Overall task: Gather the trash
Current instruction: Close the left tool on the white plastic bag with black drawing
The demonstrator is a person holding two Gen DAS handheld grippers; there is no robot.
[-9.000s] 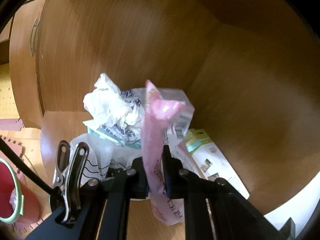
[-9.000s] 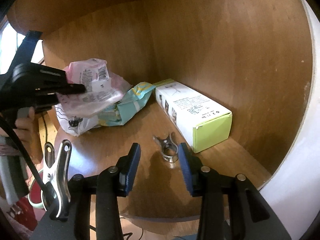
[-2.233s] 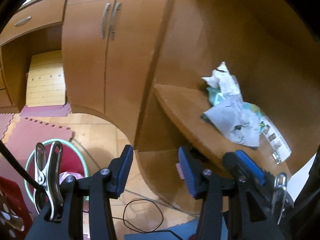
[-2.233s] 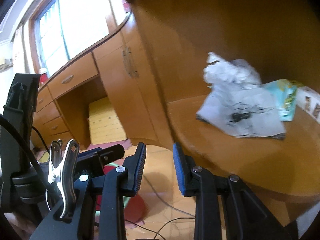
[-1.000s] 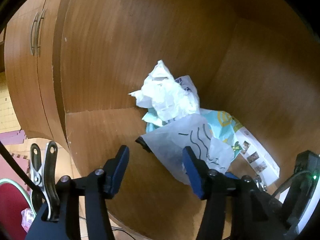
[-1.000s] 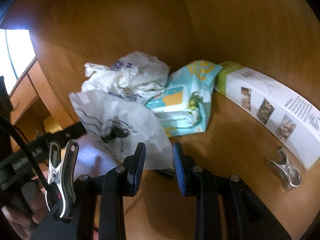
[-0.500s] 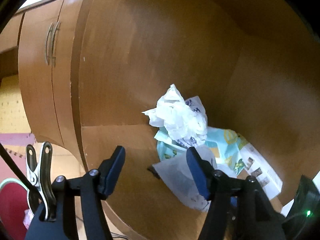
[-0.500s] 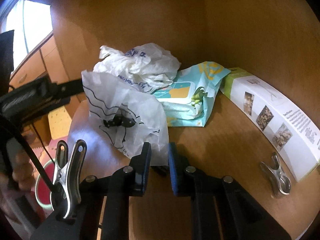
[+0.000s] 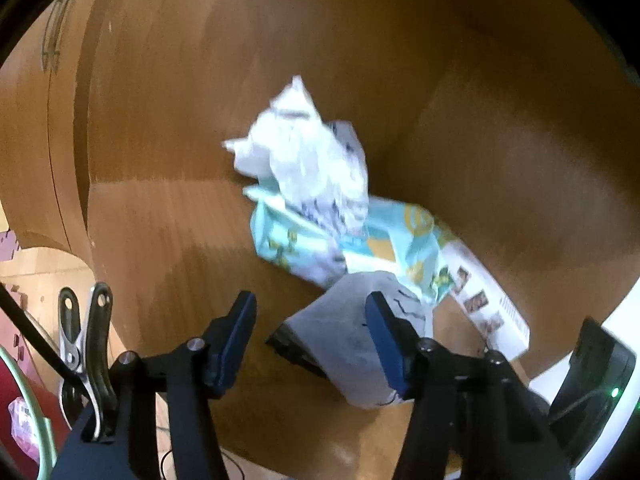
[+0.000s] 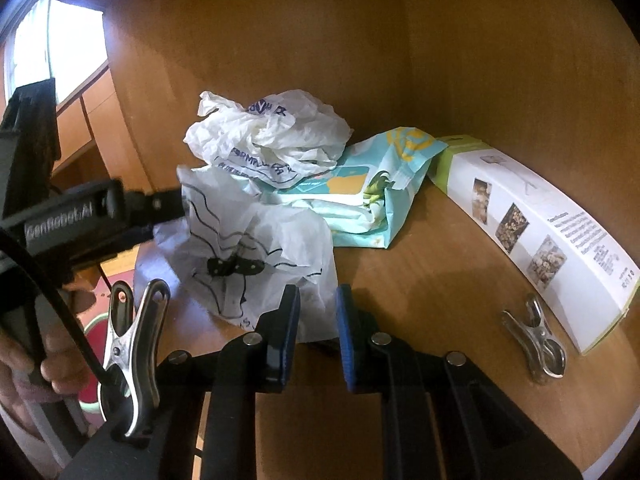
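A thin white bag with black wavy lines (image 10: 256, 256) stands up on the wooden shelf (image 10: 420, 280). My right gripper (image 10: 316, 316) is shut on its lower edge, the film filling the narrow gap between the blue pads. In the left wrist view the same white bag (image 9: 348, 344) lies between the fingers of my left gripper (image 9: 310, 320), against the right finger only. The left jaws are closing and stand well apart. Behind lie a crumpled white plastic bag (image 10: 272, 140) and a teal wipes pack (image 10: 360, 196).
A long white and green box (image 10: 540, 220) lies along the right wall, with a metal clip (image 10: 536, 336) in front of it. A red bin with a green rim (image 9: 24, 420) stands on the floor at the lower left, holding a pink wrapper. A person's hand (image 10: 44, 364) holds the left gripper.
The right jaws have closed on the white bag's edge, and the bag now stands more upright. The left gripper has come closer to the bag, its jaws narrowing.
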